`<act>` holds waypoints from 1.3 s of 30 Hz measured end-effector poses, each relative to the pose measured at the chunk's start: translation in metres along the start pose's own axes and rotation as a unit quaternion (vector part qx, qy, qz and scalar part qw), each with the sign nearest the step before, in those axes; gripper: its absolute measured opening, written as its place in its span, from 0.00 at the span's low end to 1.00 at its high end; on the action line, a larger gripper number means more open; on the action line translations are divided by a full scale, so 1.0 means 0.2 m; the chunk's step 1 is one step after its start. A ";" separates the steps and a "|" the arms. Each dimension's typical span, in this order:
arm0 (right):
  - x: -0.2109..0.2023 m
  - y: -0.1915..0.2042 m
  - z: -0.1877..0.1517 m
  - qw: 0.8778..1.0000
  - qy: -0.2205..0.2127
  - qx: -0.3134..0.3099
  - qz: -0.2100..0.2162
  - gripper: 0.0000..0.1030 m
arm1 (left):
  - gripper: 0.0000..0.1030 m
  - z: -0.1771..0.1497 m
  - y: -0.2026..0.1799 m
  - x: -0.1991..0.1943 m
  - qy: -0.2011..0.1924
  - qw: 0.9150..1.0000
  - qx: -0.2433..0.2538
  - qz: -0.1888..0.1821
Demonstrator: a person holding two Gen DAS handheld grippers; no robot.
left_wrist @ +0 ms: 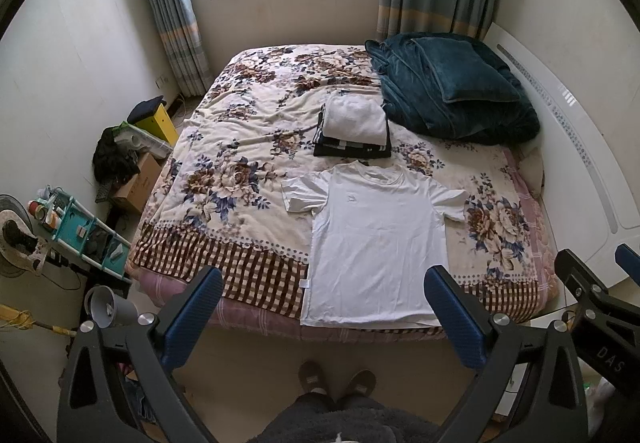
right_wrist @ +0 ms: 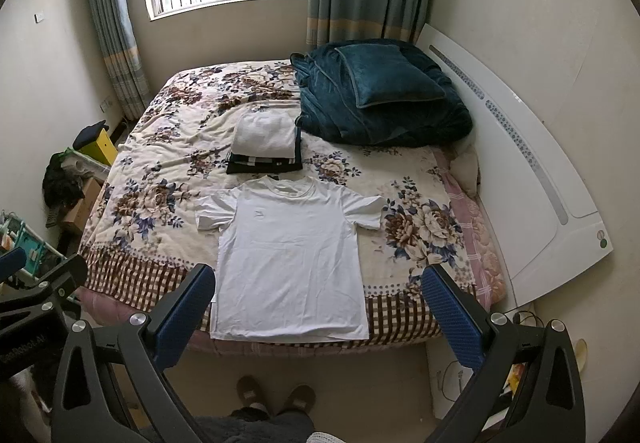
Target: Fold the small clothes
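Observation:
A white T-shirt point(left_wrist: 376, 235) lies spread flat, front up, at the near edge of the floral bed, collar away from me; it also shows in the right wrist view point(right_wrist: 290, 255). Behind it sits a stack of folded clothes point(left_wrist: 354, 127), white on top of dark; the stack shows in the right wrist view too point(right_wrist: 264, 143). My left gripper point(left_wrist: 324, 287) is open and empty, held above the shirt's hem. My right gripper point(right_wrist: 320, 283) is open and empty, also above the hem.
A dark teal blanket and pillow point(left_wrist: 452, 91) are heaped at the bed's far right by the white headboard point(right_wrist: 532, 179). Boxes, a shelf cart point(left_wrist: 80, 235) and clutter fill the floor left of the bed. My slippered feet point(left_wrist: 336, 381) stand at the bed's foot.

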State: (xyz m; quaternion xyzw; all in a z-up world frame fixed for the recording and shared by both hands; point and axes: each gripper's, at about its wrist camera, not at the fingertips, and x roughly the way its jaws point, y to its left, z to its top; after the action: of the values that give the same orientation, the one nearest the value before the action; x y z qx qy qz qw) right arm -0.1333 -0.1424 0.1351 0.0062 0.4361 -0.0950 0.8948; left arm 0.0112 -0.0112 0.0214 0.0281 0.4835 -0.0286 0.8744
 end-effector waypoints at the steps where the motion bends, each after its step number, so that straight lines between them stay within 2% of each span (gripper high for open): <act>1: -0.01 -0.01 -0.01 1.000 0.001 0.000 0.002 1.00 | 1.00 0.00 0.00 0.00 0.000 1.000 0.000 0.000; 5: 0.02 -0.02 0.02 1.000 0.007 0.004 0.001 1.00 | 1.00 -0.02 -0.01 0.00 -0.001 1.000 0.000 0.000; 9: 0.11 -0.02 0.04 1.000 0.016 0.017 -0.006 1.00 | 1.00 0.00 -0.01 0.07 -0.018 1.000 0.011 0.011; 13: 0.34 0.00 0.03 0.998 0.016 0.049 -0.022 1.00 | 1.00 0.08 -0.02 0.29 -0.029 0.999 0.026 0.017; 16: 0.59 -0.03 0.06 0.995 0.027 0.080 -0.044 1.00 | 1.00 0.16 -0.04 0.51 -0.025 0.999 0.037 0.017; 21: 1.16 -0.17 0.14 0.986 0.068 0.139 -0.054 1.00 | 1.00 0.33 -0.13 0.93 -0.002 0.999 0.044 0.025; 24: 1.57 -0.32 0.19 0.980 0.089 0.164 -0.069 1.00 | 1.00 0.42 -0.23 1.19 0.009 0.998 0.045 0.033; 29: 2.25 -0.59 0.27 0.970 0.128 0.191 -0.084 1.00 | 1.00 0.53 -0.40 1.73 0.055 0.996 0.043 0.062; 30: 2.44 -0.66 0.28 0.967 0.140 0.195 -0.083 1.00 | 1.00 0.54 -0.44 1.87 0.070 0.995 0.038 0.068; 35: 3.21 -0.92 0.28 0.956 0.189 0.211 -0.077 1.00 | 1.00 0.51 -0.58 2.47 0.132 0.987 0.015 0.086; 38: 3.61 -1.06 0.18 0.941 0.221 0.243 -0.082 1.00 | 1.00 0.42 -0.65 2.87 0.174 0.979 0.010 0.103; 39: 3.78 -1.12 0.12 0.931 0.238 0.264 -0.078 1.00 | 1.00 0.40 -0.67 2.97 0.184 0.977 0.011 0.108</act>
State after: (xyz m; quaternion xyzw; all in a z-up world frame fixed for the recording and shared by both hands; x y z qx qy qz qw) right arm 0.2999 -0.4889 -0.4246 0.2304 0.5948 -0.2724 0.7204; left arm 0.3826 -0.1647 -0.4419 0.0945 0.6297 0.0660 0.7682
